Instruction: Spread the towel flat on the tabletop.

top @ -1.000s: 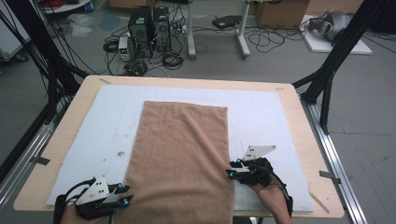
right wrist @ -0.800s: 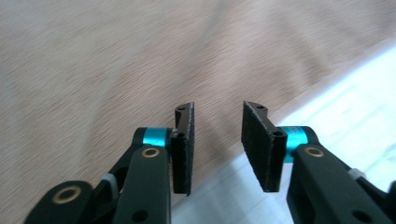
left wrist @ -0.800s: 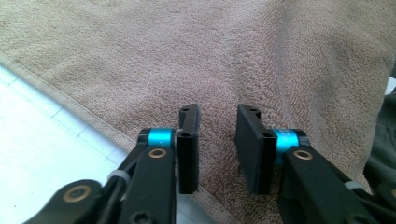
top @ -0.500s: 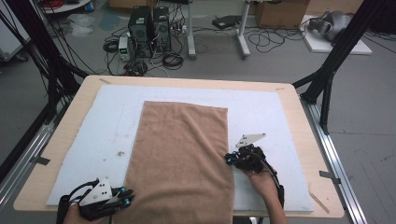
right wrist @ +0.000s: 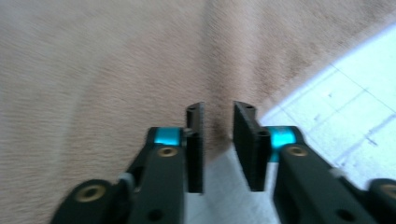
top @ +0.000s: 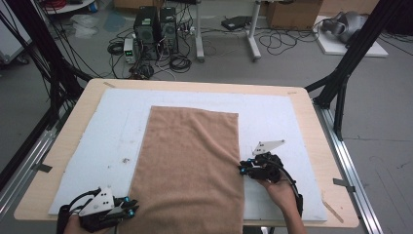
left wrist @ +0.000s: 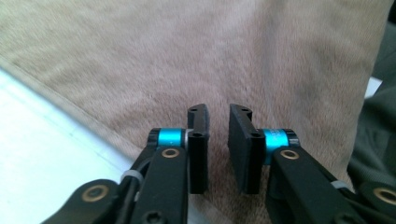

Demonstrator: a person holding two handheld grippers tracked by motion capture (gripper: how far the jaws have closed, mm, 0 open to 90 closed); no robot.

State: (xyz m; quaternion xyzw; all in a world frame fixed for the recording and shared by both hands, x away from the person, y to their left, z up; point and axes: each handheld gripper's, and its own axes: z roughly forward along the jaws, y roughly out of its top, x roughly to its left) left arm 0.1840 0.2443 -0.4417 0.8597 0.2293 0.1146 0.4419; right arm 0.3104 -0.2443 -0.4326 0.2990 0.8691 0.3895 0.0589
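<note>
Cables and PC towers (top: 156, 29) clutter the floor behind the tabletop (top: 302, 112), which carries a white mat (top: 102, 131) with a tan towel (top: 187, 165) flat down its middle. Left gripper (top: 130, 208) sits at the towel's near-left corner, jaws just reopened to a narrow gap above the pile, holding nothing. Right gripper (top: 242, 169) sits at the towel's right edge, jaws likewise just reopened slightly, straddling the hem, not clamped.
</note>
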